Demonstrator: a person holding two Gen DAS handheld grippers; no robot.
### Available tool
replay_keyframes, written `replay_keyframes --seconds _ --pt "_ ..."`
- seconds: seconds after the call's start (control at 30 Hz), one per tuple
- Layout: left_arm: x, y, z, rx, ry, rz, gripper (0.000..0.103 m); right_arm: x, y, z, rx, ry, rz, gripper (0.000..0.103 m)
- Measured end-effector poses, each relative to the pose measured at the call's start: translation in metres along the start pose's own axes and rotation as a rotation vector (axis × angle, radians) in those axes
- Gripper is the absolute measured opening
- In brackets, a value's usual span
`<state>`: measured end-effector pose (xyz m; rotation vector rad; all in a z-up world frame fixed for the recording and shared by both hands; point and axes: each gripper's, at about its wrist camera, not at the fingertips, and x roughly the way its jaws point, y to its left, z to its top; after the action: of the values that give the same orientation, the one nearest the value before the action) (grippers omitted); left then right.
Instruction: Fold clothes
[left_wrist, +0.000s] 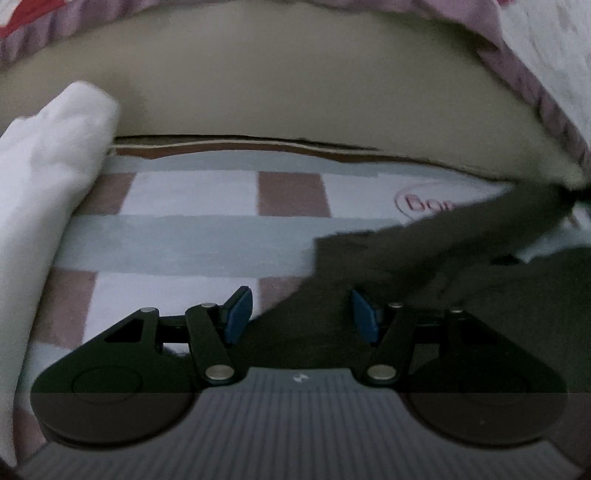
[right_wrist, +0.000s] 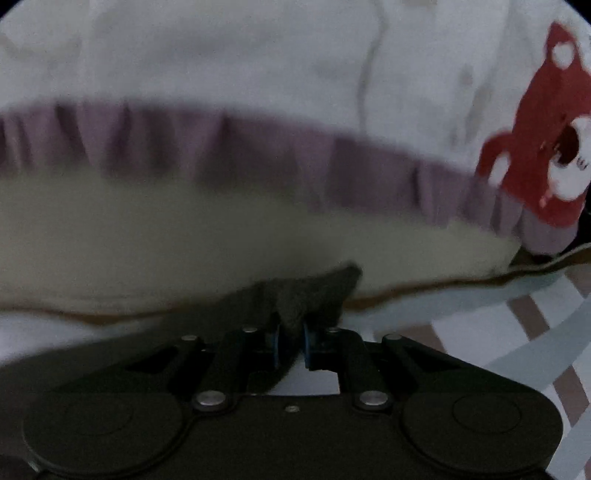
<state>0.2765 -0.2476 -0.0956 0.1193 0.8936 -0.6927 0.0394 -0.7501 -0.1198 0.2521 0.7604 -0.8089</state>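
Left gripper (left_wrist: 302, 314): my fingers stand apart, holding nothing, above the edge of the dark garment (left_wrist: 424, 258).
Right gripper (right_wrist: 291, 345): my fingers are clamped on a bunched corner of the dark garment (right_wrist: 314, 291).
Garment position: spread on the checked sheet (left_wrist: 192, 229), right of centre in the left view.
White cloth (left_wrist: 48, 177): rolled, at the left.
Pillow (right_wrist: 258, 92): white, purple frill, behind.

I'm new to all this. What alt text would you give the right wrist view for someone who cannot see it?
The right hand-held gripper is shut on a corner of dark cloth, seen from just behind its two fingers. Beyond lie a cream cushion and a white quilt with a purple frill and a red bear print; a checked sheet shows at right.
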Motion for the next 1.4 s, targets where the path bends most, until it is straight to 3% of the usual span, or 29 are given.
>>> replay_keyframes --seconds 0.17,0.3,0.43,0.5,0.57,0.63,0.73,0.83,0.93,1.03,1.1,1.17,1.2,1.23,1.27,1.3,1.33,1.4 --pt "0.008 0.011 0.022 -0.111 -0.047 -0.08 0.059 0.005 -0.015 -0.03 0.094 0.066 0.025 0.017" --pt "0.048 -0.001 0.048 -0.13 0.03 -0.105 0.06 0.002 -0.026 -0.038 0.086 0.055 0.061 0.02" --pt "0.083 -0.015 0.05 -0.088 0.124 -0.096 0.06 0.01 -0.025 -0.038 0.037 0.052 0.094 0.02" --pt "0.085 -0.021 0.047 -0.067 0.1 -0.081 0.058 0.01 -0.025 -0.039 0.018 0.04 0.109 0.02" --pt "0.088 -0.031 0.05 -0.003 0.132 -0.055 0.018 0.009 -0.025 -0.038 0.005 0.026 0.121 0.016" --pt "0.085 -0.041 0.058 0.053 0.174 -0.036 0.01 0.009 -0.024 -0.035 0.009 0.011 0.127 0.013" --pt "0.059 -0.05 0.072 0.124 0.036 0.072 0.009 0.01 -0.023 -0.03 0.014 -0.011 0.135 0.012" --pt "0.033 -0.036 0.086 0.03 -0.13 0.135 0.008 0.01 -0.021 -0.026 0.019 -0.033 0.144 0.012" --pt "0.037 -0.027 0.079 0.009 -0.183 0.184 0.008 0.01 -0.019 -0.021 0.024 -0.054 0.152 0.012" --pt "0.06 -0.021 0.064 -0.006 -0.141 0.221 0.008 0.011 -0.018 -0.017 0.029 -0.076 0.16 0.014" --pt "0.069 -0.013 0.06 -0.065 -0.126 0.201 0.009 0.03 -0.008 -0.02 -0.057 0.017 0.083 0.015" --pt "0.071 -0.007 0.058 -0.112 -0.113 0.219 0.009 0.038 -0.004 -0.023 -0.084 0.05 0.03 0.017" --pt "0.07 -0.004 0.058 -0.131 -0.111 0.23 0.01 0.04 -0.004 -0.022 -0.074 0.066 0.014 0.022" --pt "0.067 0.0 0.058 -0.134 -0.103 0.234 0.015 0.039 -0.006 -0.02 -0.043 0.08 0.008 0.026" --pt "0.063 0.003 0.058 -0.135 -0.086 0.241 0.024 0.036 -0.007 -0.018 -0.025 0.077 -0.008 0.039" --pt "0.058 0.005 0.057 -0.137 -0.067 0.251 0.048 0.029 -0.007 -0.017 -0.021 0.055 -0.032 0.041" --pt "0.049 0.008 0.055 -0.145 -0.061 0.264 0.059 0.021 -0.005 -0.018 -0.01 0.048 -0.024 0.041" --pt "0.028 0.016 0.044 -0.157 -0.071 0.233 0.059 -0.001 0.003 -0.025 0.027 0.06 0.053 0.042"
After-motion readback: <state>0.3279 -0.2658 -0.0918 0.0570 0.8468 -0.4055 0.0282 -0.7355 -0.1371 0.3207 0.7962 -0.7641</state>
